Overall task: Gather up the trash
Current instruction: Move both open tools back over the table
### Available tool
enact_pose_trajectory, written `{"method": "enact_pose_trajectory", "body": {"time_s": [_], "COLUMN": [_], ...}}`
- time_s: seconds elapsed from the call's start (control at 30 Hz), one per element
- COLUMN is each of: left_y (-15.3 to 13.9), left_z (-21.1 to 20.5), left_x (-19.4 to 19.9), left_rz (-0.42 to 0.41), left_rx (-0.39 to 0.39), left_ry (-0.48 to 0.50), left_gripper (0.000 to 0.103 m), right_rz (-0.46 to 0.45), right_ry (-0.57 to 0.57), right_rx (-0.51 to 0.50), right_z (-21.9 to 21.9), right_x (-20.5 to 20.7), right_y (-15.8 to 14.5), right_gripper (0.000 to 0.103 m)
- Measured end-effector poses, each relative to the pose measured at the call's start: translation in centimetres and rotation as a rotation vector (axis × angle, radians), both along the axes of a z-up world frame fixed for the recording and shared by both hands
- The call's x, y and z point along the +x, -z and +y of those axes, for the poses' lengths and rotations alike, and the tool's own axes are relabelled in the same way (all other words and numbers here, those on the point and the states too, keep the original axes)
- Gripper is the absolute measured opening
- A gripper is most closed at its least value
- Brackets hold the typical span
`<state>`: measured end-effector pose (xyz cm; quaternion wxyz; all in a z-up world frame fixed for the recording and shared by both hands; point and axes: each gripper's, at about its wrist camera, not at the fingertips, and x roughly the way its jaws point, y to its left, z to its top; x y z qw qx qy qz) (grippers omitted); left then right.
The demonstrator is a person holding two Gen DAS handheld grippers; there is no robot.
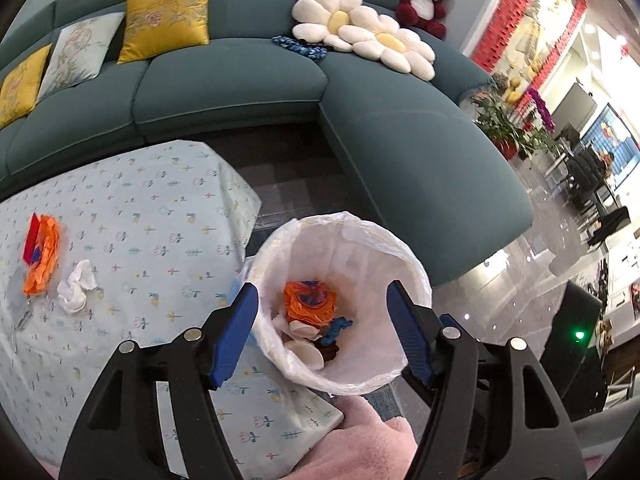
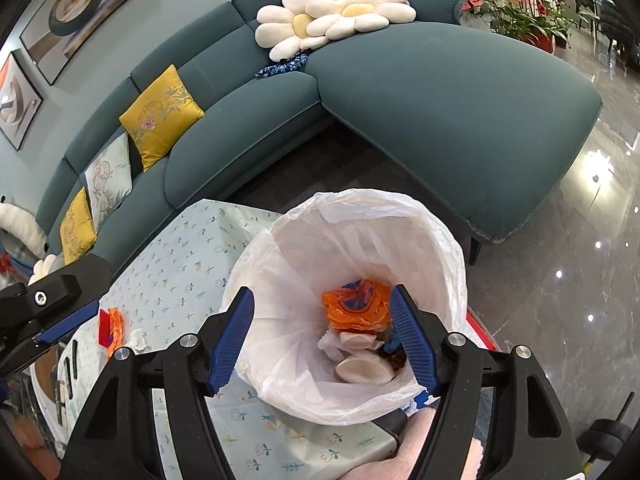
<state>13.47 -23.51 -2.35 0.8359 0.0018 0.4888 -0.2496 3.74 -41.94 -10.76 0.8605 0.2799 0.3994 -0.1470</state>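
Hovering both claws over the white plastic-lined round bin (image 1: 344, 304) beside the tabletop's corner, I keep the left claw (image 1: 322, 328) and right claw (image 2: 322, 334) spread wide and empty, so I judge anything carried is already dropped onto the orange crumpled wrapper (image 1: 310, 300) and pale scraps inside. More trash waits on the floral-print cloth tabletop (image 1: 140, 220): another orange wrapper (image 1: 42, 256) and a white crumpled tissue (image 1: 76, 286), before a teal sectional sofa (image 1: 240, 80) on glossy marble floor (image 2: 560, 260).
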Motion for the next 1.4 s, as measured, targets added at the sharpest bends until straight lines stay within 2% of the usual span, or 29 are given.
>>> {"method": "enact_pose_trajectory", "body": {"time_s": [0.33, 0.97, 1.27, 1.4], "left_y": [-0.2, 0.4, 2.0, 2.9], "left_z": [5.8, 19.1, 25.2, 28.7], "left_x": [0.7, 2.4, 2.8, 3.0], "left_rz": [0.01, 0.049, 0.08, 0.073], "left_rx": [-0.028, -0.09, -0.101, -0.074], "left_ry": [-0.103, -0.326, -0.421, -0.48], "left_gripper": [0.063, 0.063, 0.064, 0.064], "right_rz": [-0.014, 0.001, 0.012, 0.022], "right_ry": [-0.056, -0.243, -0.33, -0.37], "right_rx": [-0.033, -0.115, -0.149, -0.158], "right_z": [3.6, 14.7, 20.2, 22.9], "right_x": [0.8, 4.2, 5.5, 6.3], "right_y": [-1.9, -4.0, -4.2, -3.9], "right_gripper": [0.068, 0.068, 0.068, 0.068]}}
